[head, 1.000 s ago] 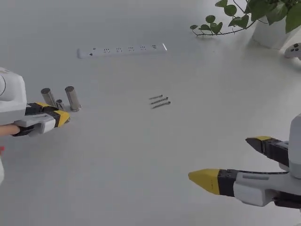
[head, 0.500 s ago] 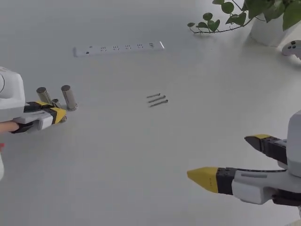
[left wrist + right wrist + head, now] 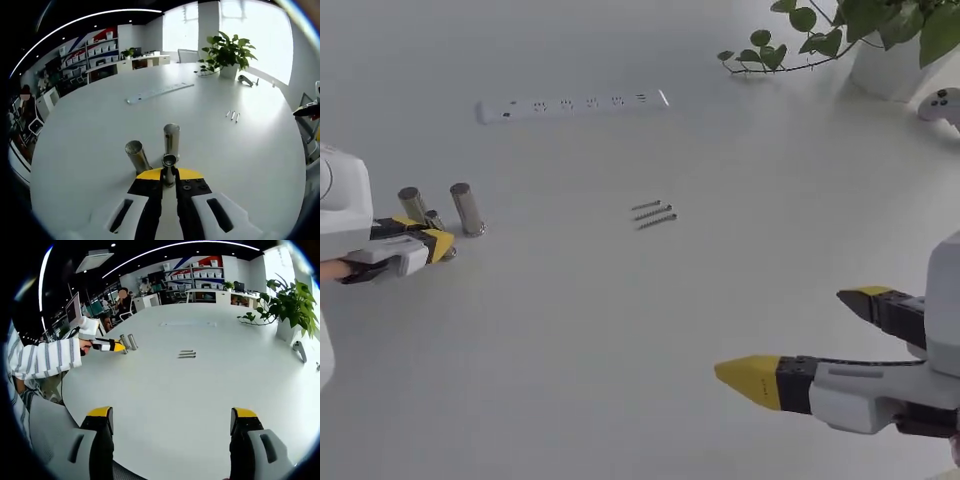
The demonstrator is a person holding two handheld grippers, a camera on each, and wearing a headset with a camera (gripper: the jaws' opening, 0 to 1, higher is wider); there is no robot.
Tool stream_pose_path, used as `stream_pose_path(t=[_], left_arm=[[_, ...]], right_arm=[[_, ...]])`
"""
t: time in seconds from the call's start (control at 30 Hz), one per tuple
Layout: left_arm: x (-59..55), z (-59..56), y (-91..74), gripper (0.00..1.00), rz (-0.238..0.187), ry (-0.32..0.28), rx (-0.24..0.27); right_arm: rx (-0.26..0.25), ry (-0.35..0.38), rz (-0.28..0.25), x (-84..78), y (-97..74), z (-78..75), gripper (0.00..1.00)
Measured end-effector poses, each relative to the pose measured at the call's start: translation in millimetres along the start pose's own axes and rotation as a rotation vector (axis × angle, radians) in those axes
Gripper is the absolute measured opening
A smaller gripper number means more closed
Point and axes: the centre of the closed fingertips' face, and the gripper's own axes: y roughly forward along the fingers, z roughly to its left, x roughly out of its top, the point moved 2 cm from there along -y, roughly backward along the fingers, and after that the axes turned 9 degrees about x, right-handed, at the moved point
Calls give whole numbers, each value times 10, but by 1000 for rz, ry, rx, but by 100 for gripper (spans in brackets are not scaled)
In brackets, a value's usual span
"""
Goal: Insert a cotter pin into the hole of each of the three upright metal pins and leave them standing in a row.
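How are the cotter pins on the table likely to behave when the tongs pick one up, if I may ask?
The cotter pins look thin and lie flat on the smooth table, so one may slide rather than lift. They lie close together, so grabbing one could disturb its neighbours.

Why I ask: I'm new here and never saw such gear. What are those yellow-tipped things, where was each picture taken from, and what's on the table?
No robot here: a person holds a pair of hand tongs in each hand. The wide picture comes from a camera on the person's head. The two round ones come from cameras riding on each pair of tongs. The left tongs are closed on the short metal pin, beside two taller metal pins. The right tongs hang open above the white table, holding nothing. Mid-table lie three cotter pins, side by side. Farther back are a power strip and a potted plant.
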Motion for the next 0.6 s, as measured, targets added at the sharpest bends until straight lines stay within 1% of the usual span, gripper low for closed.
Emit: stream_pose_path(t=[0.03, 0.1, 0.17, 0.3, 0.43, 0.6], left_arm=[[-5, 10, -9, 5, 5, 8, 10], [-18, -3, -39, 5, 10, 31, 13], [-26, -24, -88, 5, 8, 30, 9], [4, -66, -181, 5, -10, 23, 7], [45, -159, -259, 5, -31, 11, -12], [71, -298, -338, 5, -42, 10, -25]], right_arm=[[0, -2, 0, 3, -3, 2, 96], [0, -3, -3, 8, -8, 7, 96], [0, -3, -7, 12, -12, 13, 96], [4, -6, -12, 22, -17, 29, 96], [10, -11, -19, 40, -19, 49, 96], [16, -15, -25, 55, -19, 61, 96]])
